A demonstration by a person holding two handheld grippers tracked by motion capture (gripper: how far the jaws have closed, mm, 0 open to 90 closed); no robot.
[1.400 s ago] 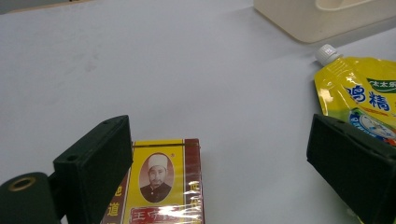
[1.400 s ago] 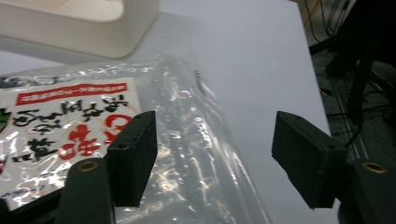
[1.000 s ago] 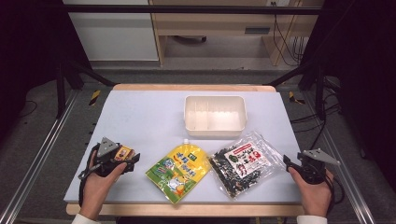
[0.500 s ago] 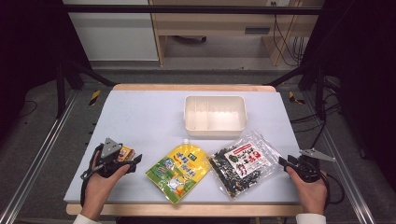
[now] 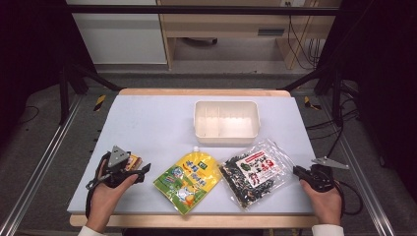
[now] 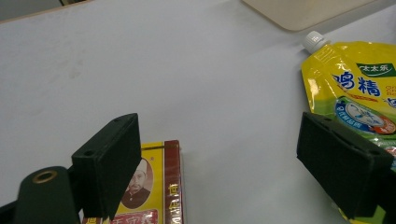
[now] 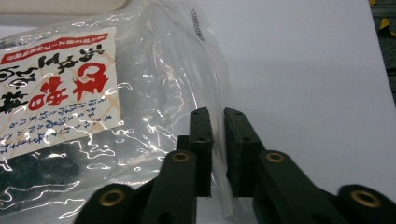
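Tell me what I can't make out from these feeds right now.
- Small box: left gripper view, lower part cut by the edge, one side behind a jaw.
- Yellow pouch: same view, runs off the right edge.
- Clear bag: right gripper view, whether the near-closed jaws pinch its edge.

**Where things lie on the table**

A tub (image 5: pixel 226 122) sits on the table (image 5: pixel 147 123), toward the far side, a bit right of the middle. Nearer the person, three things lie in a row. A small box (image 5: pixel 133 161) is at the left. A pouch with a cap (image 5: pixel 189 180) is in the middle. A bag (image 5: pixel 253 172) lies just right of the pouch, in front of the tub.
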